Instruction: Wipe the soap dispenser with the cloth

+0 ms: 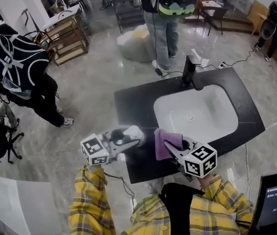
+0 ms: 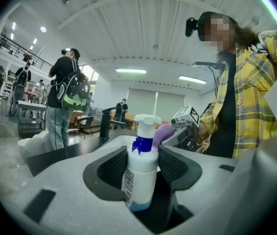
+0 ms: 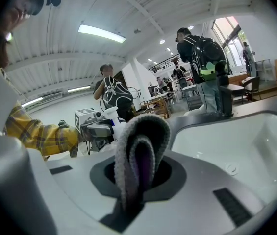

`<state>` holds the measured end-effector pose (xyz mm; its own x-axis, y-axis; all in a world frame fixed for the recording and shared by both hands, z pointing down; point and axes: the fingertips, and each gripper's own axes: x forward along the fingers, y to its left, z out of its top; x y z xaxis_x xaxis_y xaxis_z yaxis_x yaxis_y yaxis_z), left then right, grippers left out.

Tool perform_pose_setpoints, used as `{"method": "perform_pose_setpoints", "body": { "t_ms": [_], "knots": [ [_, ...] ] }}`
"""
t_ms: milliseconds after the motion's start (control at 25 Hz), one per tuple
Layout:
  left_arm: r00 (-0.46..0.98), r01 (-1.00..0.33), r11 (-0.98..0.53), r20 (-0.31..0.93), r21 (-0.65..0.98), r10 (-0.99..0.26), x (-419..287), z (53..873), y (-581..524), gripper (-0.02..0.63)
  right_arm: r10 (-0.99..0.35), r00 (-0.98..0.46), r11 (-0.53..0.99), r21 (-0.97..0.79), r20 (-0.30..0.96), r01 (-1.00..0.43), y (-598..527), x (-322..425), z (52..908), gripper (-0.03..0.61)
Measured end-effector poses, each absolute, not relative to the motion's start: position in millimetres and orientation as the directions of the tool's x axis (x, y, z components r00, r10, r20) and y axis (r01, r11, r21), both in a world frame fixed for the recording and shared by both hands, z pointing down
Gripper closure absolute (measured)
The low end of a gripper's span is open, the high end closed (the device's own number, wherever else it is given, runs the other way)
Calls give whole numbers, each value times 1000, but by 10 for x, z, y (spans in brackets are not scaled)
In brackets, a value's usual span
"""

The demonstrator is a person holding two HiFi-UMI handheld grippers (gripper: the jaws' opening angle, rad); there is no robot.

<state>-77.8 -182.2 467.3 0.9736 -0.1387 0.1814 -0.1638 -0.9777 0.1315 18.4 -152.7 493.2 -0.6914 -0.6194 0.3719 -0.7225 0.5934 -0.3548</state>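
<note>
The left gripper [image 1: 127,142] fingers clamp the upright soap dispenser [image 2: 141,173], just left of the folded cloth [image 3: 140,155] pinched by the right gripper [image 1: 173,148].

Head view: steeply down, over glossy black counter [image 1: 133,102]. Left gripper view: close on white plastic pump bottle [image 2: 140,173], facing right gripper [image 2: 171,136]. Right gripper view: close on purple fabric cloth [image 3: 140,155], facing left gripper [image 3: 108,126]. All see counter.

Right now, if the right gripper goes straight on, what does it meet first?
Likely the dispenser held by the left gripper, cloth leading; depth is unclear.
</note>
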Motion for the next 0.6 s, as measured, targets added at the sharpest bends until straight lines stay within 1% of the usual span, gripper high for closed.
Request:
{"method": "perform_pose_setpoints", "body": {
  "t_ms": [360, 600],
  "knots": [
    [980, -16, -990, 197, 139, 12, -783, 4661, -1770, 423, -622, -685, 578, -367, 380, -729, -1412, 231, 4922, 537],
    [980, 25, -990, 191, 139, 52, -785, 4683, -1728, 423, -612, -687, 580, -367, 392, -727, -1329, 213, 4968, 537]
  ]
}}
